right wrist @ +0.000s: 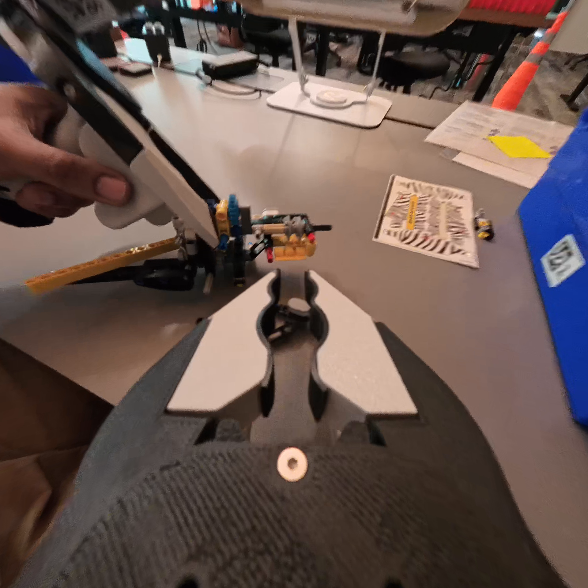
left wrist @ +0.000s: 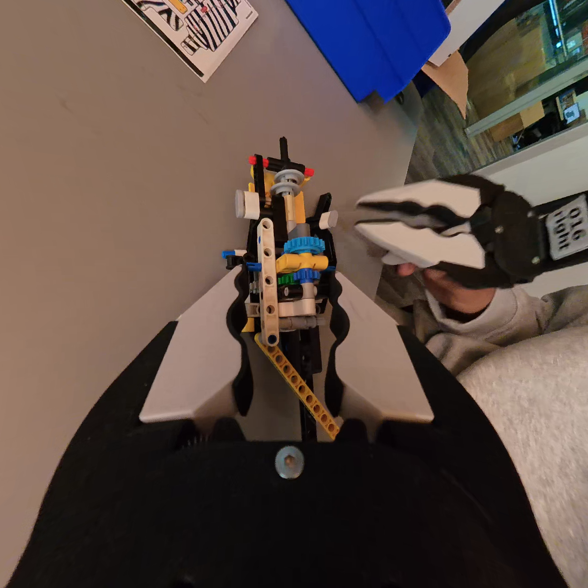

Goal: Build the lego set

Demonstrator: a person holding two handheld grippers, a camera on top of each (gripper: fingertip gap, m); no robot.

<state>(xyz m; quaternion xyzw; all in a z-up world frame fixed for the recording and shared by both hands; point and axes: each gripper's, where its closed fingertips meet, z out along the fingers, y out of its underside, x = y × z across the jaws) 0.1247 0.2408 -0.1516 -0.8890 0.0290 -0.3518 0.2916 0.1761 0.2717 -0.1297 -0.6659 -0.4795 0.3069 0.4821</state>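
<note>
My left gripper (left wrist: 288, 280) is shut on a partly built lego model (left wrist: 286, 241) made of black, yellow, white and blue parts, with gears and a long yellow beam (left wrist: 299, 385). It holds the model over the grey table (left wrist: 111, 191). In the right wrist view the model (right wrist: 264, 232) lies sideways, with one left finger (right wrist: 178, 191) across it. My right gripper (right wrist: 292, 273) is shut on a small black and white lego piece (right wrist: 291, 313), which sits in the round recess between its fingers. The right gripper is just right of the model in the left wrist view (left wrist: 359, 214), and just below it in its own view.
A blue bin (right wrist: 560, 254) stands at the right. A zebra-striped sticker sheet (right wrist: 426, 219) and a small yellow-black lego piece (right wrist: 483, 226) lie beside it. Farther back are papers (right wrist: 496, 140) and a white stand (right wrist: 331, 105). The table edge (left wrist: 401, 197) and a grey sleeve (left wrist: 477, 318) are at the right.
</note>
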